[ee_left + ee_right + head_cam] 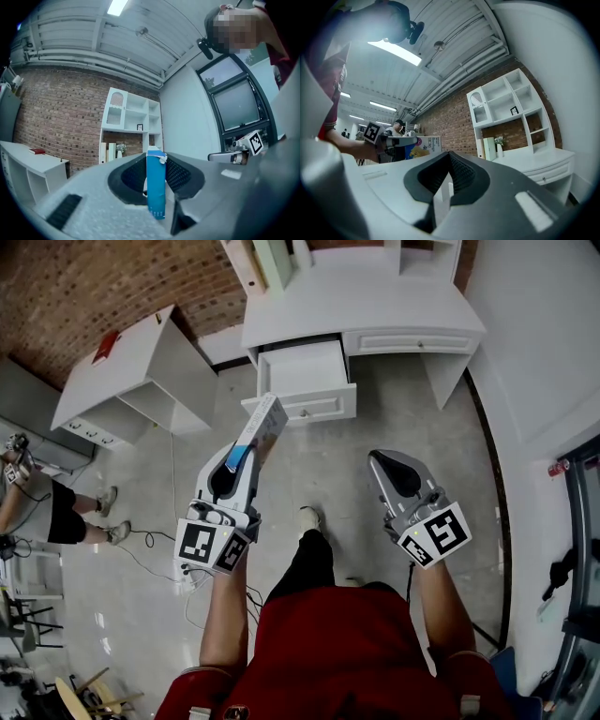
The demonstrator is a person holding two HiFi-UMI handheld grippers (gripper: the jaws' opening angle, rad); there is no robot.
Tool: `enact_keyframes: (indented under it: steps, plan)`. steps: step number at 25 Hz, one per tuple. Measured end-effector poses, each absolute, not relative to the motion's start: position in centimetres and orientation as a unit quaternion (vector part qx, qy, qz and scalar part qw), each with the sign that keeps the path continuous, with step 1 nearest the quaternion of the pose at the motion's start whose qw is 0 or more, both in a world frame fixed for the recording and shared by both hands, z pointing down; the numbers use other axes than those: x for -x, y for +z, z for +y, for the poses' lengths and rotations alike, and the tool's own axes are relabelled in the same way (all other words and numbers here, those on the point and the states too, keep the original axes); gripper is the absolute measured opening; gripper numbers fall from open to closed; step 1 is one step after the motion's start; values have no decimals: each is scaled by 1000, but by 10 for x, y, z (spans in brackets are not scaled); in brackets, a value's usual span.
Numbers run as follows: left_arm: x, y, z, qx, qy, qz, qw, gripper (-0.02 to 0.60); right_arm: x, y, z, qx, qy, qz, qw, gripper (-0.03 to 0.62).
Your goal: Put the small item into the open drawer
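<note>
A long narrow blue and white box (265,423) sticks out forward from my left gripper (246,451), which is shut on its near end. In the left gripper view the box (156,185) stands as a blue strip between the dark pads of the left gripper (157,159). It points at the open white drawer (309,411) of the white desk (366,306), a short way ahead. My right gripper (377,460) is level with the left one, to the right. In its own view the right gripper (450,157) has its jaws together with nothing in them.
A low white cabinet (131,371) stands to the left of the desk. White shelves (506,103) rise above the desk against the brick wall. A person (47,507) sits at the far left, with cables (159,549) on the floor. My shoe (307,518) is between the grippers.
</note>
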State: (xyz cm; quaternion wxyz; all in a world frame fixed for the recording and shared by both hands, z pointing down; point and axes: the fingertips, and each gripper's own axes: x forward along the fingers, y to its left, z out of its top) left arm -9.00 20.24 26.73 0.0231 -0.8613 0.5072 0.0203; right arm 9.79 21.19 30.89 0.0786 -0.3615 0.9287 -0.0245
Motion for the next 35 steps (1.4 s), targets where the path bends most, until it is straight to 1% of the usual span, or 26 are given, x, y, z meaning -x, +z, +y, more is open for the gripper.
enact_keyframes:
  steps: [5,14,20,28,35]
  plan:
    - [110,287,130,872,25,488,11,89,-80,317,149,385,-20,921,52,12]
    - [161,311,-15,894,23,447,-6,90,-21,321,14,420,-18,907,7,12]
    - [185,335,-84,902,24,429,-31,89,8,323,-43,436,-17,900,-26,11]
    - [181,365,-146,909,6,414,-47,89,6,336,-103,448,-24,892,-47,12]
    - [161,403,-197,909,-28,411,-57,90,-5,359,-154,442,-32,895,-54,12]
